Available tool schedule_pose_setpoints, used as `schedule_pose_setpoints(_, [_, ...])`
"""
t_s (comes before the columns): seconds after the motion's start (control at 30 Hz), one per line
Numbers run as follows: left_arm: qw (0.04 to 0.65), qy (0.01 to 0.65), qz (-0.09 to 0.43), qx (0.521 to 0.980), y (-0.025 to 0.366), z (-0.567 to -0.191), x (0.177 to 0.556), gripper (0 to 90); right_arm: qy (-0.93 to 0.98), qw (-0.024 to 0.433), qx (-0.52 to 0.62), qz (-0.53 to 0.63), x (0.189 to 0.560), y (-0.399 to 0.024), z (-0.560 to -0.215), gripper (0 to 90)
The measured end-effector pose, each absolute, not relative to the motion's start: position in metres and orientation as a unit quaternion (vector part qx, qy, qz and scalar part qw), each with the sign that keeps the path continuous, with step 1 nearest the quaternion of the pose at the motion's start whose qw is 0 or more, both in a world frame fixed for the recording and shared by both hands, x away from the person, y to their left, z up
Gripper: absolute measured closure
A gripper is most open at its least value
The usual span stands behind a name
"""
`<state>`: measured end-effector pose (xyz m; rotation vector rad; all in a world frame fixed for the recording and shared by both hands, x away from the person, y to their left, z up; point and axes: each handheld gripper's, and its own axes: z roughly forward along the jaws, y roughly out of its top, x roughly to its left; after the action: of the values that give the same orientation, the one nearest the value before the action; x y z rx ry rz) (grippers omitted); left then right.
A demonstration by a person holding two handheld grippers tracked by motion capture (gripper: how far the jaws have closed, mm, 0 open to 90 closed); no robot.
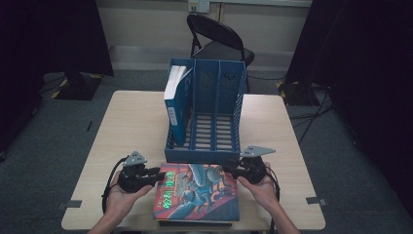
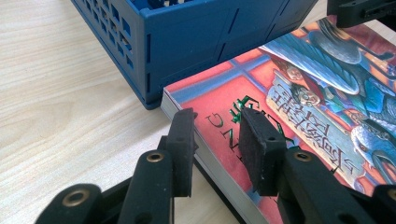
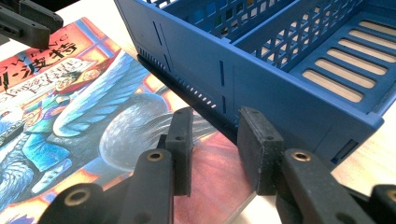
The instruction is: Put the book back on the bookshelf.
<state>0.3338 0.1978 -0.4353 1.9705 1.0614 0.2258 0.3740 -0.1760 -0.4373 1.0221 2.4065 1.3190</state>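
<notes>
My left tool (image 1: 155,176) and right tool (image 1: 233,170) straddle the illustrated book (image 1: 197,192), unclamped, flat at the bench's six o'clock before the blue file rack (image 1: 204,151). I'd pinch both edges evenly.

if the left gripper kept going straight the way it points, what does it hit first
Most likely the book. The left gripper points across the book's near corner, its jaws straddling the edge, so it would slide over the red cover. Beyond that lies the right gripper; the blue file rack sits just off to one side.
</notes>
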Motion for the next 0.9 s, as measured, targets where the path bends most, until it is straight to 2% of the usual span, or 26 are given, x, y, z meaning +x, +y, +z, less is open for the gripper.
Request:
schedule_pose_setpoints(0.6, [0.439,0.443,0.066,0.779,0.189,-0.437,0.343,67.0,0.829,0.086,0.335,0.44,0.347,-0.188,-0.436,68.5])
schedule_pose_setpoints(0.9, [0.433,0.418,0.075,0.795,0.177,-0.436,0.348,68.3,0.832,0.086,0.33,0.438,0.321,-0.195,-0.435,69.6])
